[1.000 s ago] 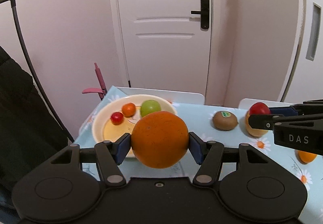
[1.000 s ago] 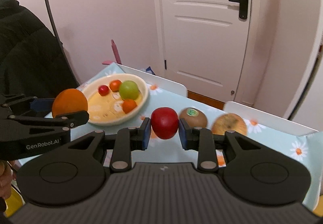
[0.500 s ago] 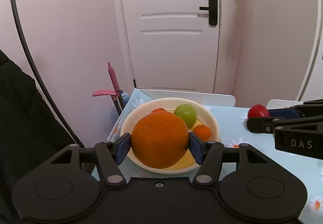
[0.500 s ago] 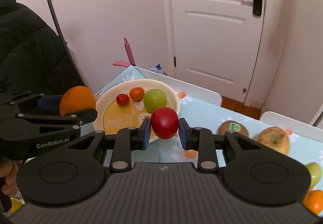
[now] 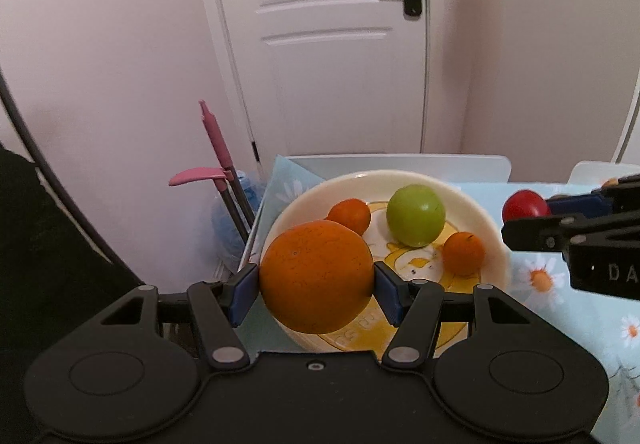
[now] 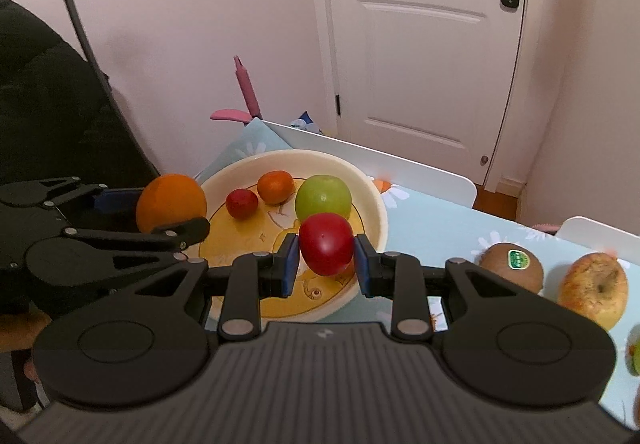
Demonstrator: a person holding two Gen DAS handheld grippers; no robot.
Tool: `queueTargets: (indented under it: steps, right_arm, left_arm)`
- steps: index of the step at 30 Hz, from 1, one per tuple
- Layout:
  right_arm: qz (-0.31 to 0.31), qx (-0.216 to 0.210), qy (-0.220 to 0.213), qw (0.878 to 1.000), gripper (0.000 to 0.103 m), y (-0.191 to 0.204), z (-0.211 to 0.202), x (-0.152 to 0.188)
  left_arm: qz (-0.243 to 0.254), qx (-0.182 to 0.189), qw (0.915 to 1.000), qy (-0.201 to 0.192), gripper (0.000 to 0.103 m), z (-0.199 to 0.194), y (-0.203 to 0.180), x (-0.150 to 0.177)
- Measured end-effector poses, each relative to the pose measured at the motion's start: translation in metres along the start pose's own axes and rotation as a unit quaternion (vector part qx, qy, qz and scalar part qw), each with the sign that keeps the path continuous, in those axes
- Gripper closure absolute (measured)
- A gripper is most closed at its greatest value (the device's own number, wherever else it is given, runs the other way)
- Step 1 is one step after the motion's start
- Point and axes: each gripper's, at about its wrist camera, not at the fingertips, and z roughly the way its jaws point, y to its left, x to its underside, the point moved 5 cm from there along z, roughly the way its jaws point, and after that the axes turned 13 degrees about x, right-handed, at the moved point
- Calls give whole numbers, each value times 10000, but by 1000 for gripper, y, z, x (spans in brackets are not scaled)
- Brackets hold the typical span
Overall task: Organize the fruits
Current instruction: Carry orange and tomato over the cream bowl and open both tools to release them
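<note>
My left gripper (image 5: 316,290) is shut on a big orange (image 5: 317,276), held over the left near rim of the cream bowl (image 5: 494,232). In the right wrist view the same orange (image 6: 171,202) hangs at the bowl's left edge. My right gripper (image 6: 326,264) is shut on a small red fruit (image 6: 326,243), above the right part of the bowl (image 6: 374,204). Inside the bowl lie a green apple (image 6: 323,195), a small tangerine (image 6: 276,186) and a small red fruit (image 6: 241,203). The left wrist view shows a second tangerine (image 5: 464,253) in the bowl.
On the blue daisy tablecloth (image 6: 432,232) to the right of the bowl lie a kiwi (image 6: 512,268) and a yellowish apple (image 6: 594,292). White chair backs (image 6: 372,160) line the table's far edge. A black coat (image 6: 52,104) hangs at the left, pink handles (image 5: 216,156) beside the table.
Both grippers moved left along the table with their fruit and now hang over the bowl. The bowl looks nearer and larger in both views.
</note>
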Motion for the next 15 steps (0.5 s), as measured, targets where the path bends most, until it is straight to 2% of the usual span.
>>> queueTargets:
  steps: [9,13,14,15]
  right_arm:
    - [112,220,97,9996,59,8,17,0]
    - [138,307,93,9994,59,7,16,-2]
    - [144,325,85,9993,59,6,14,-3]
    - [146,343,70,9993,59,4,13,-4]
  left_arm:
    - [511,254,9980,284,38,35,2,10]
    - [586,320,9973,315,36,40,2,12]
    - [629,339,9970,287,33,39,1,12]
    - [700,361,9966,229,21,37,-1,11]
